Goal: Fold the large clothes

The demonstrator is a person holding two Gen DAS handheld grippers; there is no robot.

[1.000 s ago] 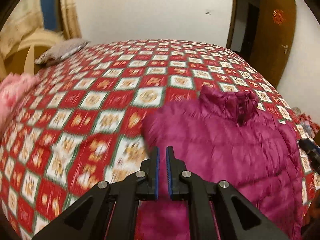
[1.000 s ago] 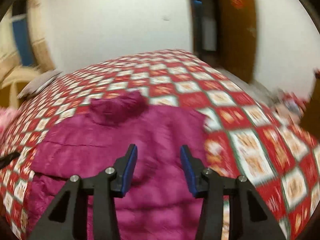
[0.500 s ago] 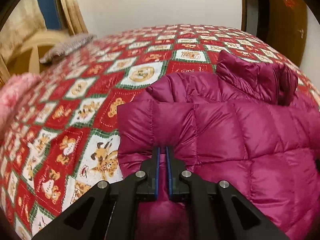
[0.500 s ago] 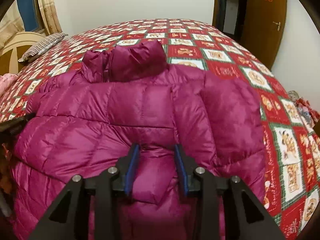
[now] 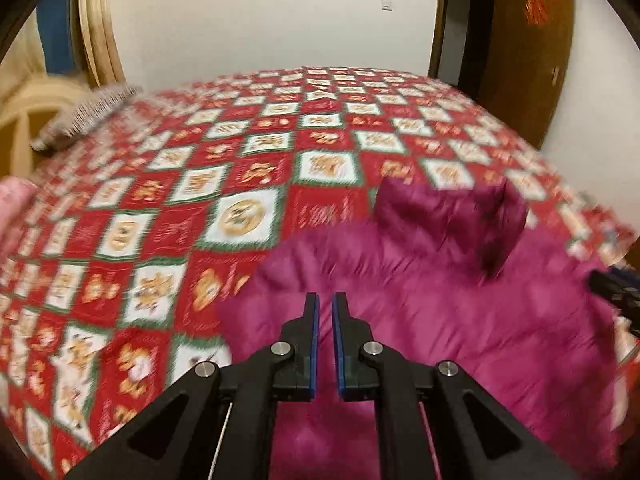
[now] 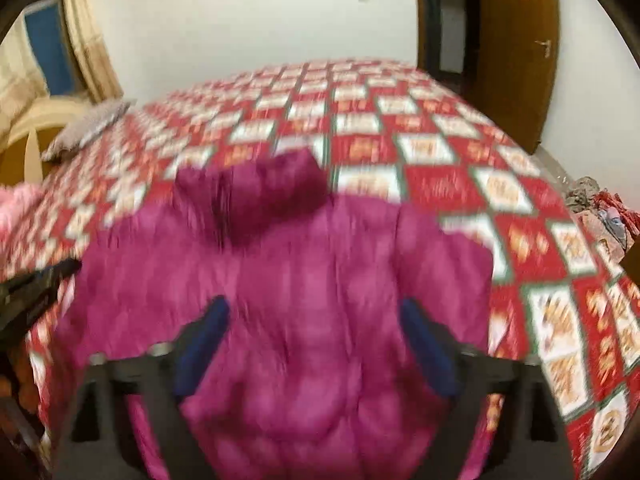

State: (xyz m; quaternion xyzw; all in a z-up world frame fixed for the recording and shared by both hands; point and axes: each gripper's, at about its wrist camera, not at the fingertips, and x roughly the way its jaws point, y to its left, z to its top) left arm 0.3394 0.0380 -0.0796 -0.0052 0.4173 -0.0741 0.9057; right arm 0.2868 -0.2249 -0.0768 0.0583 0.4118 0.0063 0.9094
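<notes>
A: State the position of the jacket.

B: The magenta jacket lay flat on the bedspread, collar toward 12 o'clock in the right wrist view. In the left wrist view it filled the area from 3 to 6 o'clock.

A: Left gripper condition?

B: Jaws were closed, with only a thin slit between the blue pads. No fabric was visible between them. The tips stood above the jacket's left edge.

A: Right gripper?

B: Jaws were opening and stood wide apart. The jacket lay beneath and between the pads; they did not press on it. The view was blurred.

A: Other items?

B: A pillow lay at 10 o'clock on the bed. A brown door stood at 2 o'clock.
</notes>
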